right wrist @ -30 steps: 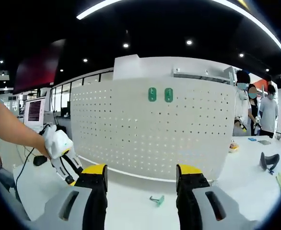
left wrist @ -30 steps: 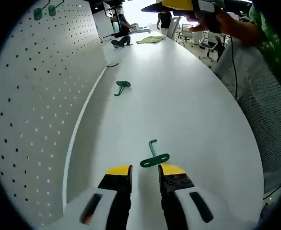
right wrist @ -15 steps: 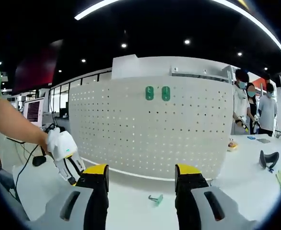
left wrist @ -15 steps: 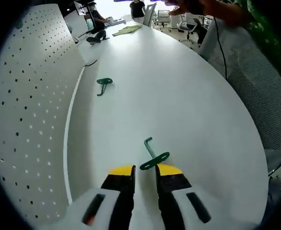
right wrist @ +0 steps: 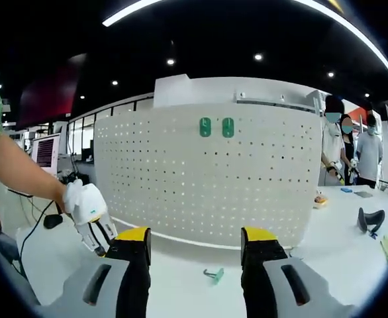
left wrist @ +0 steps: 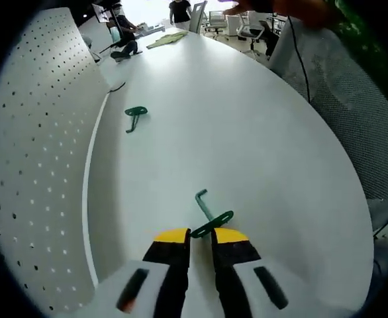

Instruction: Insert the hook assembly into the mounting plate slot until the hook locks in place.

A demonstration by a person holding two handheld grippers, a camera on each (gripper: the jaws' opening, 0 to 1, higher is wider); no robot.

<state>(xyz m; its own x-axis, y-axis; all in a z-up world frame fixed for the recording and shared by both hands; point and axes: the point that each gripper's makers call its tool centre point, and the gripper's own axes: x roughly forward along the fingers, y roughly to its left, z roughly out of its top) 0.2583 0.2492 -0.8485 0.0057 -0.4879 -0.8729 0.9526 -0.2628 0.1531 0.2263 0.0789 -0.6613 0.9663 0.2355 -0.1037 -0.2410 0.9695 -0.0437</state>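
A green hook point(left wrist: 206, 213) lies on the white table point(left wrist: 247, 132), its oval plate right at the tips of my left gripper point(left wrist: 200, 236). The jaws stand narrowly open, one on each side of the plate's near end. A second green hook point(left wrist: 135, 116) lies farther off beside the white pegboard point(left wrist: 42, 132). In the right gripper view the pegboard point(right wrist: 181, 185) stands upright with two green mounting plates point(right wrist: 216, 126) near its top. A green hook point(right wrist: 213, 274) rests on the table below. My right gripper point(right wrist: 196, 237) is held wide open and empty. The left gripper point(right wrist: 91, 222) shows at the left, held by a person's hand.
A mesh chair point(left wrist: 353, 99) stands along the table's right edge in the left gripper view. A black object point(right wrist: 371, 222) sits on the table at the right of the pegboard. People stand behind it. A monitor point(right wrist: 48, 152) is at the far left.
The left jaws have narrowed step by step around the hook's plate, and that camera has tilted down toward the table. The right gripper view is almost unchanged.
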